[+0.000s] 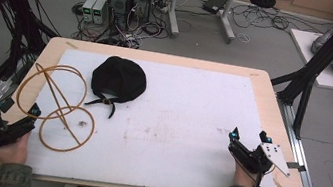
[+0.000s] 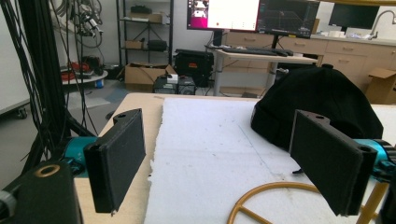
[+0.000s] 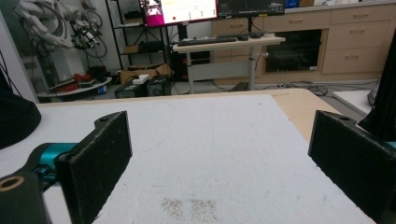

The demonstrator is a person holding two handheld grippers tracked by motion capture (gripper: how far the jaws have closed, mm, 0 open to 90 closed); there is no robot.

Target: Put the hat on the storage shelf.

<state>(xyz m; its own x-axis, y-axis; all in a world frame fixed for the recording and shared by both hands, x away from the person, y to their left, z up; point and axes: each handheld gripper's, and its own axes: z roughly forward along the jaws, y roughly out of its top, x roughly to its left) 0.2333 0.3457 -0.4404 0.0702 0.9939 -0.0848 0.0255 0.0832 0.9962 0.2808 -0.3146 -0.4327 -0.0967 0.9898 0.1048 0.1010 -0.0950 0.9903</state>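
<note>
left gripper (image 1: 24,116): 8 o'clock, fingers wide apart, empty, beside wire stand (image 1: 53,106) | right gripper (image 1: 248,137): 4 o'clock, fingers wide, empty | black cap (image 1: 119,80): 11 o'clock on surface (image 1: 190,122)

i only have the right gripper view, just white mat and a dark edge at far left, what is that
Observer: A black cap lying on the mat, far left of centre.
Operator: anything else over there
Observer: A yellow wire stand of two rings, nearer the left edge, in front of the cap.
Operator: where's the left hand-held gripper
Observer: The left hand-held gripper sits open at the table's near left corner, beside the stand, gripping nothing.
</note>
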